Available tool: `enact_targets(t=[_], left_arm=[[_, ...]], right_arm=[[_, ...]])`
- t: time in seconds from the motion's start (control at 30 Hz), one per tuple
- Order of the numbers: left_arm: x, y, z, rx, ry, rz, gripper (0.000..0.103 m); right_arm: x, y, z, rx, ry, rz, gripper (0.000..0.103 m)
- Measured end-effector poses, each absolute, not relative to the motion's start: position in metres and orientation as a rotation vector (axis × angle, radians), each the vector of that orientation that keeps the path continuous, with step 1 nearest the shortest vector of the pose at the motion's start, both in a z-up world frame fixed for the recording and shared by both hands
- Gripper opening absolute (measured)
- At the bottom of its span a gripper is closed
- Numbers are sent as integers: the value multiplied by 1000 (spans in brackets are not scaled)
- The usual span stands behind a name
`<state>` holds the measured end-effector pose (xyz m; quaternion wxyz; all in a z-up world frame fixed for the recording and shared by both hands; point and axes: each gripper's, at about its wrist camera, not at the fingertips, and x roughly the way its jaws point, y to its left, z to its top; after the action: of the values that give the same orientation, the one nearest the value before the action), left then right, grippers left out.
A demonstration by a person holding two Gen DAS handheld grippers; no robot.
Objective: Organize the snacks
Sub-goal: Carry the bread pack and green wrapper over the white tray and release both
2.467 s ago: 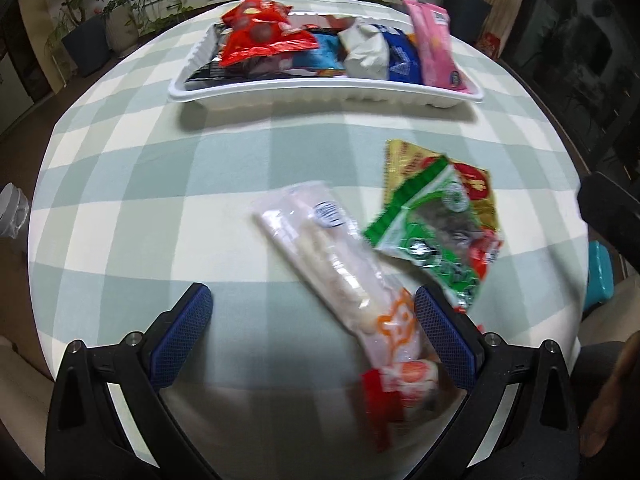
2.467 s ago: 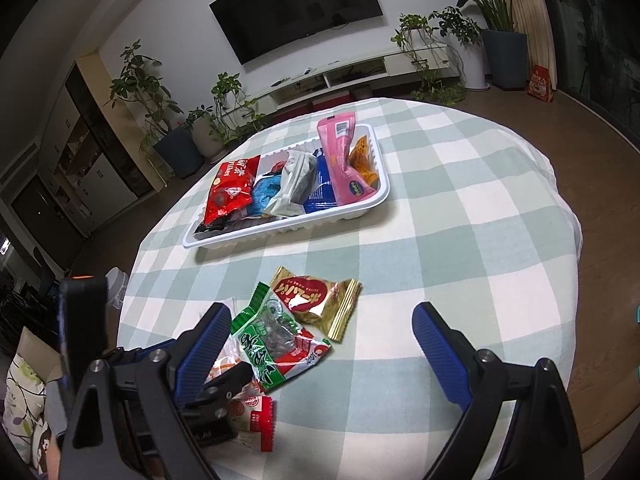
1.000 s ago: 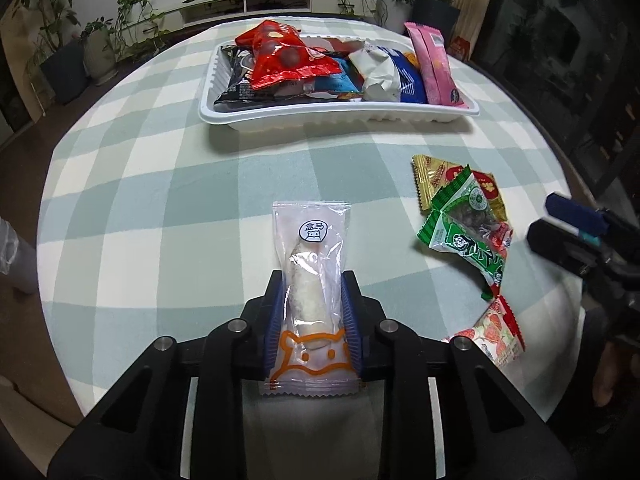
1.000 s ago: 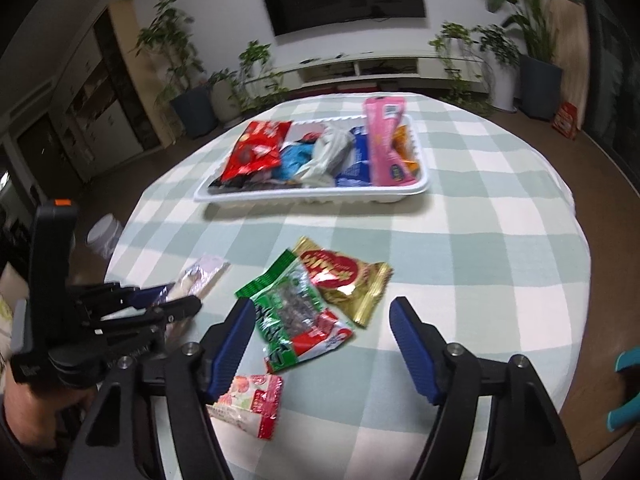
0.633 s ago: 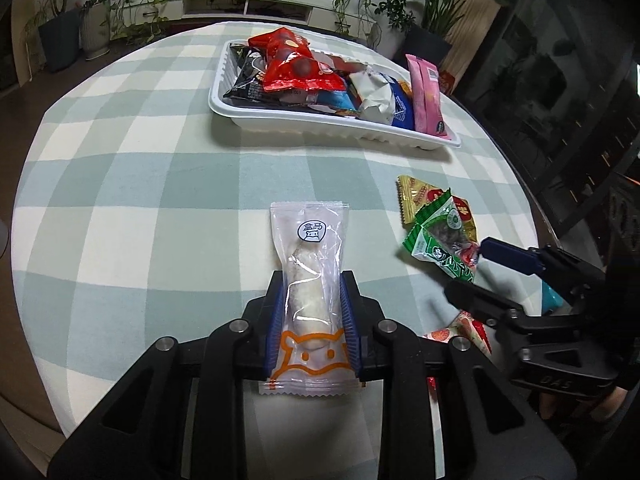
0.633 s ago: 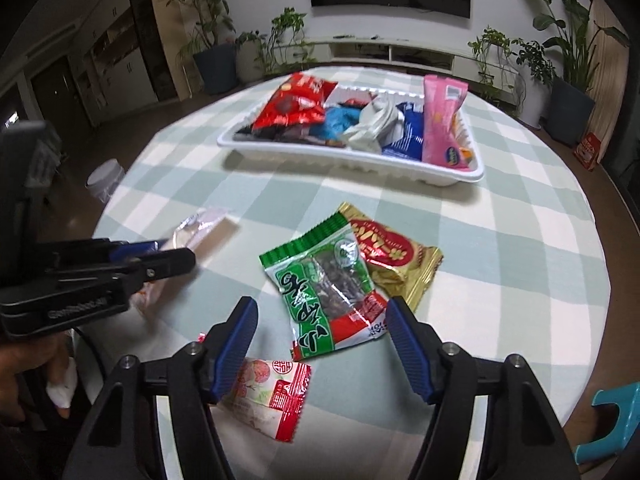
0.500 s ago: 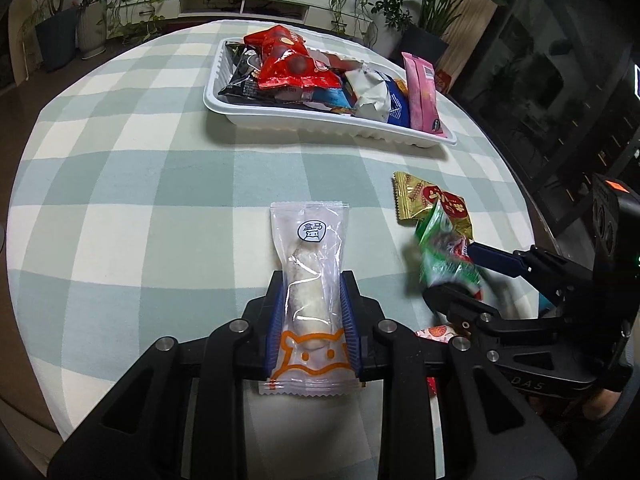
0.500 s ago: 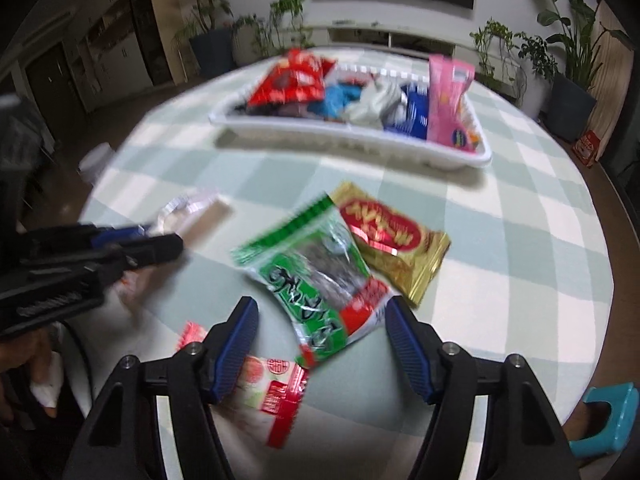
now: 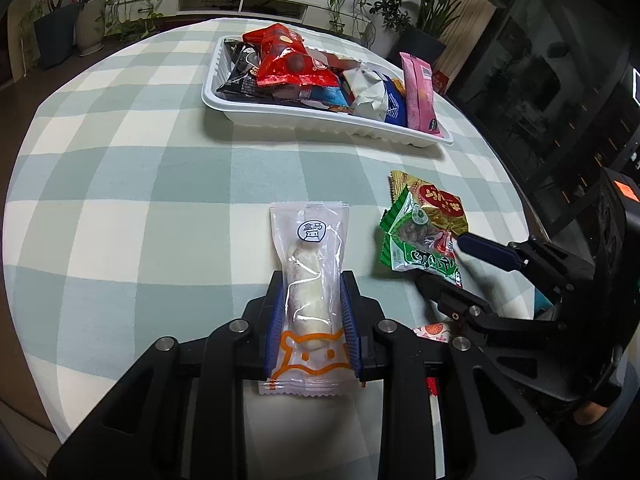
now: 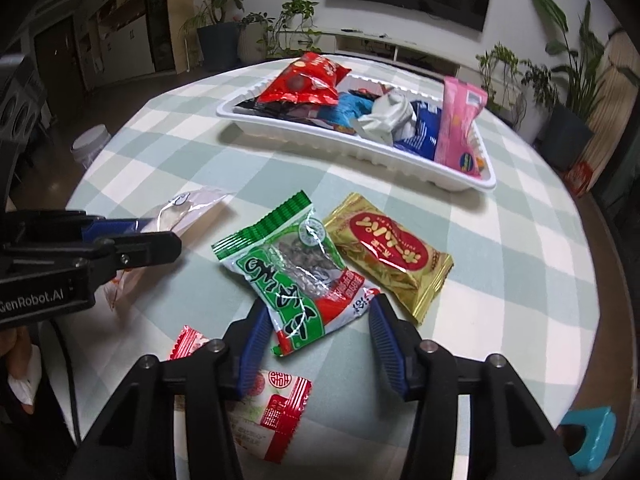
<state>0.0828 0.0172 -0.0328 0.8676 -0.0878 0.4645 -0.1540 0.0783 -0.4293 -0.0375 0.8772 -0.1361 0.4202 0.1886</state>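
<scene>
My left gripper (image 9: 312,304) is shut on a clear-wrapped bread roll packet (image 9: 310,272) and holds it above the checked tablecloth (image 9: 140,200); it also shows in the right wrist view (image 10: 176,216). My right gripper (image 10: 318,320) has its jaws closing around the near end of a green snack packet (image 10: 292,268), whose far end lifts in the left wrist view (image 9: 416,240). A gold packet (image 10: 388,252) lies beside it. A white tray (image 10: 352,148) full of snacks sits at the far side.
A small red and white packet (image 10: 272,408) lies on the cloth under my right gripper. The round table's edge runs close on the right. A teal object (image 10: 588,436) sits off the table, and potted plants (image 10: 568,112) stand behind it.
My left gripper took hold of the bread packet and lifted it. My right gripper moved down to the green packet and narrowed its jaws around the near end.
</scene>
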Motion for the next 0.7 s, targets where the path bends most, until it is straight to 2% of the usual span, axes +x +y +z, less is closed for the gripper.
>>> enact_targets(t=[0.17, 0.37, 0.57, 0.7], left_arm=[[83, 17, -33, -179, 975, -321, 24], [83, 17, -34, -171, 977, -321, 24], [83, 16, -34, -171, 977, -321, 24], [83, 16, -34, -172, 976, -321, 24]], right_arm=[[65, -417, -32, -408, 757, 391, 65], [59, -399, -40, -538, 717, 410, 62], [64, -405, -39, -468, 774, 443, 45], [65, -406, -38, -420, 805, 466, 30]])
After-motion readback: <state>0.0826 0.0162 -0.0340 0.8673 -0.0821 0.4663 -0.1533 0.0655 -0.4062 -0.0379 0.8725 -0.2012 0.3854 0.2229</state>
